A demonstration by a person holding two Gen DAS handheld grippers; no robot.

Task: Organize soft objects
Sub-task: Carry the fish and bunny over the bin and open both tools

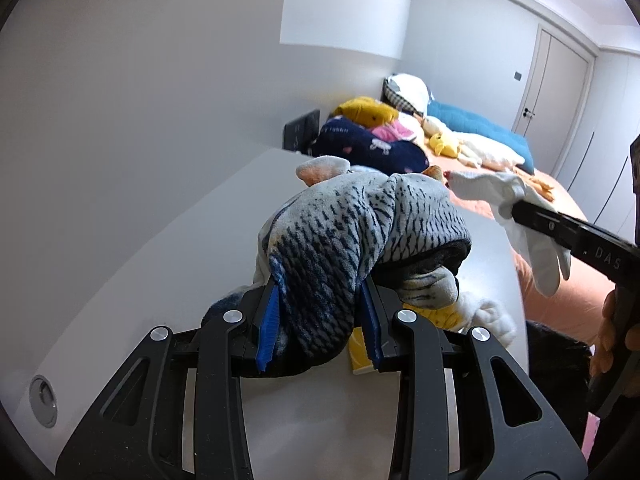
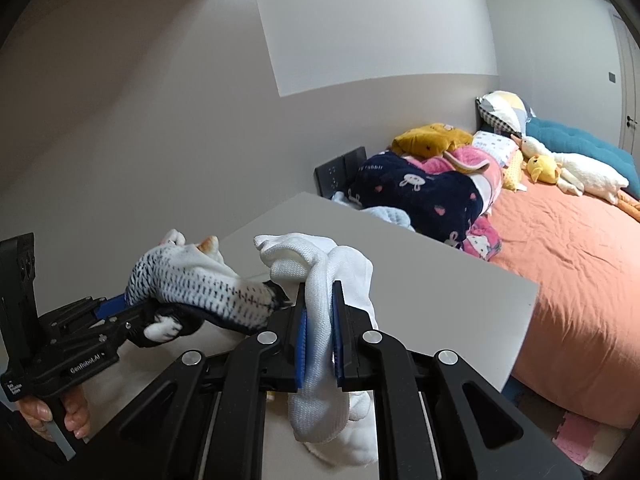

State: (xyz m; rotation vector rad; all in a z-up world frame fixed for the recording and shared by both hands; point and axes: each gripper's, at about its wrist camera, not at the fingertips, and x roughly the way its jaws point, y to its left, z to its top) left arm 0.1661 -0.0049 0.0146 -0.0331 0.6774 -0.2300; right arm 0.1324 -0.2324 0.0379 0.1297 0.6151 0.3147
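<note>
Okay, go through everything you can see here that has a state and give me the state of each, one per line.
left gripper: shut on the grey patterned sock
grey patterned sock: bunched, lifted above the table
right gripper: shut on the white sock
white sock: folded over, hanging from the pads
table: bare at its far end
door: closed
bed: strewn with plush toys and blankets

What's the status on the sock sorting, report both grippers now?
Left hand-held gripper shut on grey patterned sock. Right hand-held gripper shut on white sock. Both held above grey table. More soft items under them; nothing blocking.
</note>
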